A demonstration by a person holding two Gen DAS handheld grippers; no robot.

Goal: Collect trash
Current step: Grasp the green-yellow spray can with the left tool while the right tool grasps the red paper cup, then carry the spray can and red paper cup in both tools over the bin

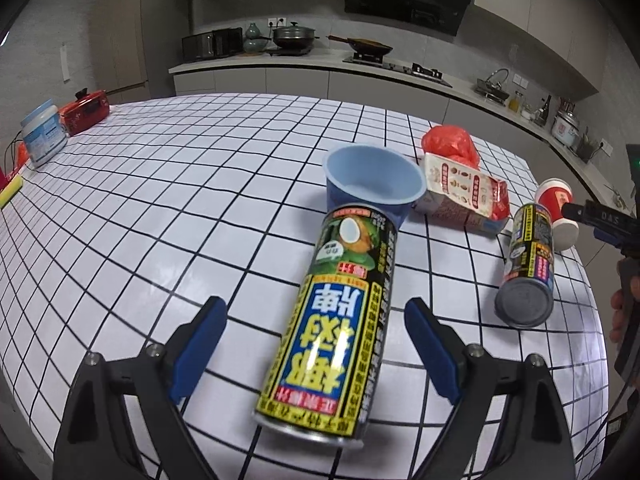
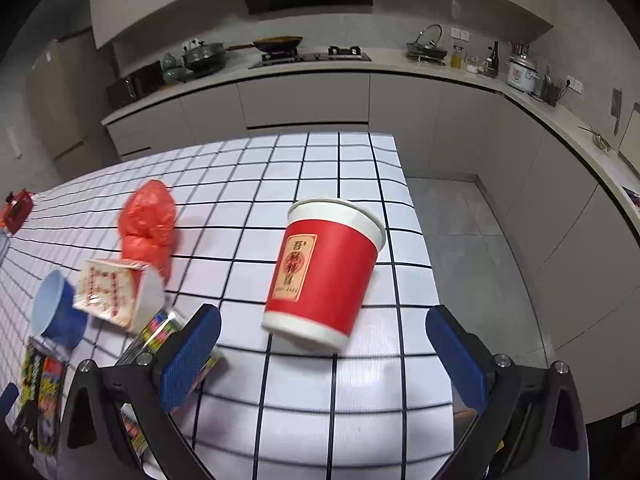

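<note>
A yellow-green drink can lies on the checked table between the open jaws of my left gripper. Behind it stands a blue plastic cup, a crumpled snack carton and a red plastic bag. A second can lies to the right, next to a red paper cup. In the right wrist view the red paper cup stands just ahead of my open right gripper. The bag, carton, blue cup and both cans lie to its left.
A white jar and a red box sit at the table's far left edge. The table's right edge drops to the grey floor. Kitchen counters with a stove and pots run behind.
</note>
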